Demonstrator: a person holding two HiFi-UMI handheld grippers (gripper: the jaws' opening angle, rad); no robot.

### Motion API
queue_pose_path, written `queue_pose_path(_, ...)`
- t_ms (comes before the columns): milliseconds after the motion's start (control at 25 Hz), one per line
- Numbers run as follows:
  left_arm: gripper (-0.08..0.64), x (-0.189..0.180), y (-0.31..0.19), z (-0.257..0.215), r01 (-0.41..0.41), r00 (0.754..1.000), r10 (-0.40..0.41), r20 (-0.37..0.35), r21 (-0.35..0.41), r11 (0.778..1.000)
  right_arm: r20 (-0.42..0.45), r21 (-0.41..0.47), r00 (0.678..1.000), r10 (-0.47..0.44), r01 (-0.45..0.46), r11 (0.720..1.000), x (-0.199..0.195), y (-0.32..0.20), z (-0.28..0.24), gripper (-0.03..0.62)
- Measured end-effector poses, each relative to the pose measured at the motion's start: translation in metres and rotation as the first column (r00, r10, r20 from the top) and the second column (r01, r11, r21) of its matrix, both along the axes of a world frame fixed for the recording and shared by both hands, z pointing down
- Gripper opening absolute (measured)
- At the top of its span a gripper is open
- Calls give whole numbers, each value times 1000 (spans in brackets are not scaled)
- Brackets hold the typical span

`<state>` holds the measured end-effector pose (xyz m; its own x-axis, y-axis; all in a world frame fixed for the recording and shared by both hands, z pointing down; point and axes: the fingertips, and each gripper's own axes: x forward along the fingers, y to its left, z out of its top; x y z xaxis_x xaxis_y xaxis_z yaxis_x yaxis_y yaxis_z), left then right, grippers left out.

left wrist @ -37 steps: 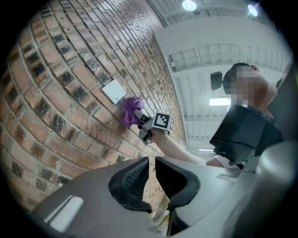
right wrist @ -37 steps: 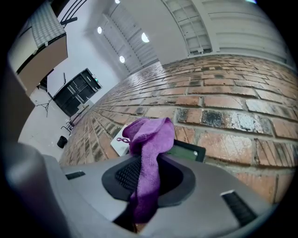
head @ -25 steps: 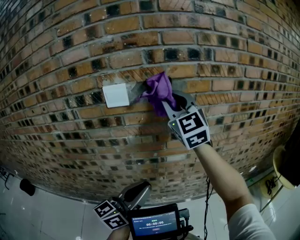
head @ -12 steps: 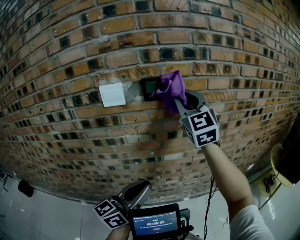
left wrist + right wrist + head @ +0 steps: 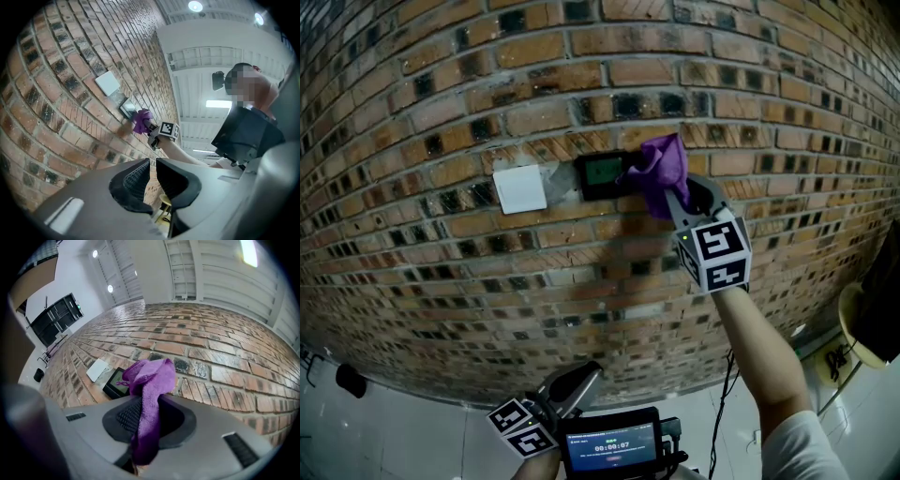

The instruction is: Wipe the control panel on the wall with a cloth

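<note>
Right gripper view: the purple cloth (image 5: 151,385) is seen pinched between the ribbed pads of the right claw (image 5: 145,417). One bunched end is pushed out past the tips and a tail is trailed back toward the camera. The control panel (image 5: 117,383) is found just ahead of the claw and to its left, on the brick wall (image 5: 243,366). The bunched end is laid over the panel's near edge. Whether the cloth is actually pressed to the panel cannot be settled from this angle.

The cloth is judged to be light, limp and fleecy, so it is easily folded and unlikely to slip from ribbed pads. It is best held near its middle, as here, so that a soft wad rather than the hard tips is brought to the panel. The panel is judged rigid and fixed, with a small screen for which only light pressure is called for.

In the head view, things hidden from the right gripper view are shown. The panel's greenish screen is left mostly uncovered to the claw's left, and a white plate (image 5: 519,188) is set farther left. The left claw (image 5: 572,386) is held low, well apart from the wall. Only in the left gripper view are that claw's jaws seen brought almost together, with nothing between them.
</note>
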<state>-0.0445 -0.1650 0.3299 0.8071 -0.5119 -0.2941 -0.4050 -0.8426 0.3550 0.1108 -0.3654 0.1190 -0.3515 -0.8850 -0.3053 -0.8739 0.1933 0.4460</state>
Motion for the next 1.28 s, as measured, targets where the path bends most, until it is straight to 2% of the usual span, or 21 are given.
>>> queue_pose_path(280,31,-4,2,1,8,1000,-8,-5,0,1000,-14,18,999,-51,51,999,-27,8,-6,86)
queue_pose_path(600,31,-20,5,0,48,999,-48,-14,-1,999,-36,21,987,-154,155,988,-88,10,-11,86)
queue_pose_path(1000,31,-44,8,0,105,994,-105,-18,-3,994,-62,-7,949,-308,308,951,-179,15,-4,86)
queue_pose_path(1280,31,-54,9,0,128,992,-129,-19,-2,992,-106,-59,930,-352,347,936,-211,9,16,86)
